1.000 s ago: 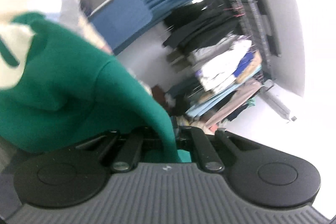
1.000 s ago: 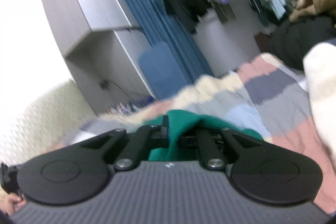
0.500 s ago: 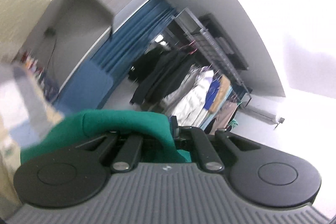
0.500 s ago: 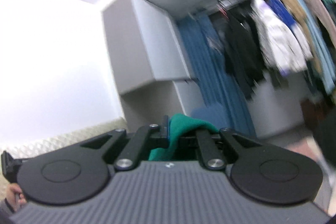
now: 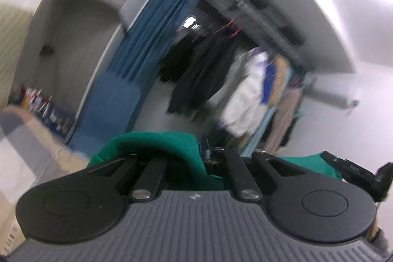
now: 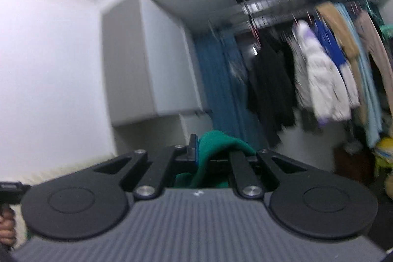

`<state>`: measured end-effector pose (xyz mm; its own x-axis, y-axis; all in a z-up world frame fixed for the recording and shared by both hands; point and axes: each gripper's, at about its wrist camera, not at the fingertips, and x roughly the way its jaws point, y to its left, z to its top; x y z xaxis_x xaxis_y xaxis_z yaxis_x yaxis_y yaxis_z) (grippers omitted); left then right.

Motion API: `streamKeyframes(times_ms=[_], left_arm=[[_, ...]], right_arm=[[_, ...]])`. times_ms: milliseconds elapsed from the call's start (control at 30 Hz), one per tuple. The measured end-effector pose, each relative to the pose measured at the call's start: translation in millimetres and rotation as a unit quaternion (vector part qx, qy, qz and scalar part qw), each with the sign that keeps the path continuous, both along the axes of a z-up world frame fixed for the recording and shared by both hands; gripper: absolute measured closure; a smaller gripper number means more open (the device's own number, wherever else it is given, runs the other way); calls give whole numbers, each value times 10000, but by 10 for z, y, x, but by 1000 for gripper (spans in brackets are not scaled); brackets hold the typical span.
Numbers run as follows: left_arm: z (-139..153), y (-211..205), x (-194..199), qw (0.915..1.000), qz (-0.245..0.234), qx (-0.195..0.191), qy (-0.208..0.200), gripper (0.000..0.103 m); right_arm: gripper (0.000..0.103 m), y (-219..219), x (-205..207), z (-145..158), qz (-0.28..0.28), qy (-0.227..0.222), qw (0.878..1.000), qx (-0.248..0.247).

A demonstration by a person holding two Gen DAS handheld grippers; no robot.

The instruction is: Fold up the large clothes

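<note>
A green garment [image 5: 157, 141] is pinched in my left gripper [image 5: 205, 151], which is shut on a fold of it and raised high, pointing at the room. My right gripper [image 6: 203, 151] is shut on another fold of the same green garment [image 6: 216, 141], also raised. In the left wrist view more green cloth [image 5: 307, 161] hangs at the right beside the other gripper's body [image 5: 356, 171]. The rest of the garment is hidden below both grippers.
A rail of hanging clothes [image 6: 319, 80] and a blue curtain [image 6: 218, 80] stand ahead, beside a grey cupboard [image 6: 147, 65]. A patchwork bed cover [image 5: 22, 134] shows at the left edge of the left wrist view.
Both grippers have lifted the green garment up off the bed; the views now point at the wardrobe and ceiling. The bed has dropped out of the right wrist view.
</note>
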<state>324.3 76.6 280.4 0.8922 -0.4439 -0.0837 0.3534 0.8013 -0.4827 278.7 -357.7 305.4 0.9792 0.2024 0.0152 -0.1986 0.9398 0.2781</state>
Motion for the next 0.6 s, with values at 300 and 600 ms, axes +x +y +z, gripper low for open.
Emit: streamKeyframes(times_ms=[300,600], left_arm=[[-2302,-200,2237,9908,536,482,1146,97],[-4397,-234,3724,9716,456,736,2203,95]], right_arm=[[95,169,1633,-1978,-175,868,9950,-461],[95,325,2898,-3853,-498,1800,9794,-772]])
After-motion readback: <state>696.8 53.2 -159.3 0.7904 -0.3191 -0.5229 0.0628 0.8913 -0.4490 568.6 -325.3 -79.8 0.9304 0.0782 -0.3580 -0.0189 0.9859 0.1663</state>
